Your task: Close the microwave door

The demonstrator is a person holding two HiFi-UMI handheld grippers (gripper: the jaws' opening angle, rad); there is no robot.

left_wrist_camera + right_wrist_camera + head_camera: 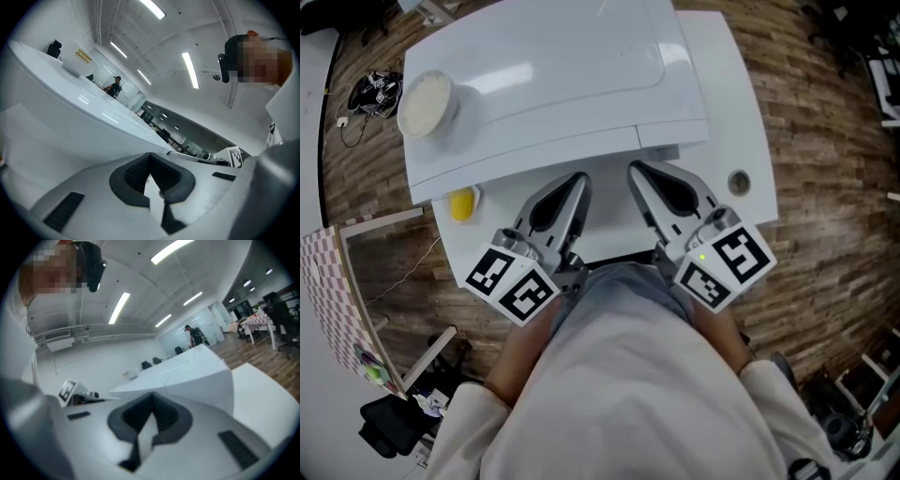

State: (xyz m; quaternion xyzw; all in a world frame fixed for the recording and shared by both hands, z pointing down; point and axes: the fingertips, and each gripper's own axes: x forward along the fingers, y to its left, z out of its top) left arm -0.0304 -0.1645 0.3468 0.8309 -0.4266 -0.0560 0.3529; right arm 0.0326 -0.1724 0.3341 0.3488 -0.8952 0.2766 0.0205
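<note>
The white microwave stands on a white table, seen from above; no door leaf sticks out past its front edge, and I cannot tell the door's state. Both grippers are held close to my body and point at the microwave's front. My left gripper and right gripper are shut and empty, tips just short of the front edge. The left gripper faces the microwave's white wall, which has a dotted patch. The right gripper shows the microwave ahead and slightly right.
A round cream lid rests on the microwave's top at the left. A yellow object lies on the table under its left front corner, and a small round thing sits at the table's right. A checkered board stands on the wooden floor, left.
</note>
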